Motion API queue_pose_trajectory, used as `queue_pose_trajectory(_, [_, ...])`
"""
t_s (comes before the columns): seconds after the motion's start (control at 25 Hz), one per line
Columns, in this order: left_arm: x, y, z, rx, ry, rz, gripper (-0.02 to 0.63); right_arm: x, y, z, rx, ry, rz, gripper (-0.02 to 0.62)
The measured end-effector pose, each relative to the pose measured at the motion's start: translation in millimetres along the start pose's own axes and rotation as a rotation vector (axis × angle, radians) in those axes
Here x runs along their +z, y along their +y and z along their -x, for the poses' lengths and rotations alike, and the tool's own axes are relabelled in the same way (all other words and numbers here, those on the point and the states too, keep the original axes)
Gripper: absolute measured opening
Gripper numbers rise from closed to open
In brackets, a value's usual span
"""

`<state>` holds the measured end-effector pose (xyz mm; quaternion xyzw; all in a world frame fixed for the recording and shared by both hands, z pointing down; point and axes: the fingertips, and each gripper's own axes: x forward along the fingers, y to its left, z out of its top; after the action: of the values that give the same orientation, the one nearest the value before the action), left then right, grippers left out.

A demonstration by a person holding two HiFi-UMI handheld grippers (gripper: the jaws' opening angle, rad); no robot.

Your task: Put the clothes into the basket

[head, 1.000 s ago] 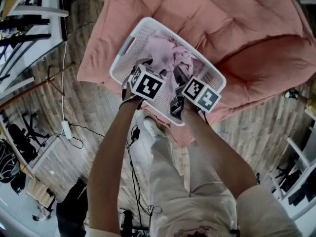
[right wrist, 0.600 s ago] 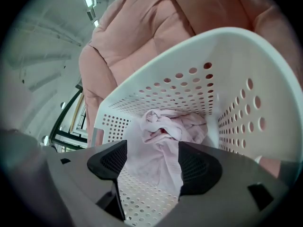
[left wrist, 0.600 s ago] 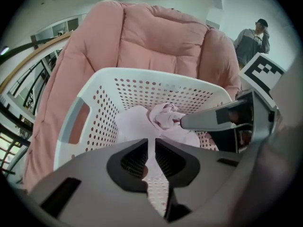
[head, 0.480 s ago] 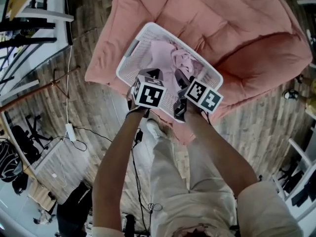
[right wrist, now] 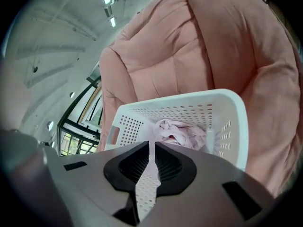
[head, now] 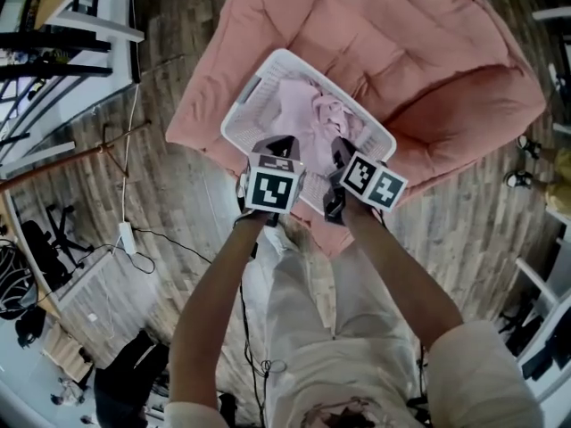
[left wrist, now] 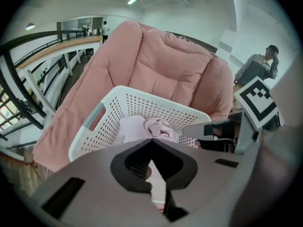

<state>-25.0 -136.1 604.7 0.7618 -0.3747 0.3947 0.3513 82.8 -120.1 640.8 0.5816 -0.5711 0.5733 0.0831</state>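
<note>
Looks like the drop-off step: pink clothes point(head: 312, 114) heaped inside the white laundry basket point(head: 245, 114) on a pink padded chair point(head: 410, 52). Left tongs point(left wrist: 151, 140) closed and empty. Right tongs point(right wrist: 152, 144) just closing to a slit, nothing between. Next, probably, calls for seeking leftover garments, with none visible.

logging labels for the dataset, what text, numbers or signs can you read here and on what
No word or number can be read in any view.
left gripper, cube: black and white square marker, a pattern, no letters
right gripper, cube: the same kind of marker, no letters
basket: no label or brand shows
</note>
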Motion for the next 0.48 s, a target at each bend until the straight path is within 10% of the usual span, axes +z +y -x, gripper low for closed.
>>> queue_pose_trajectory(0.48, [5.2,-26.8,77.6,0.014,-0.105,0.065,0.0,18.5,67.5,76.5,0.14,-0.028,0.242,0.023])
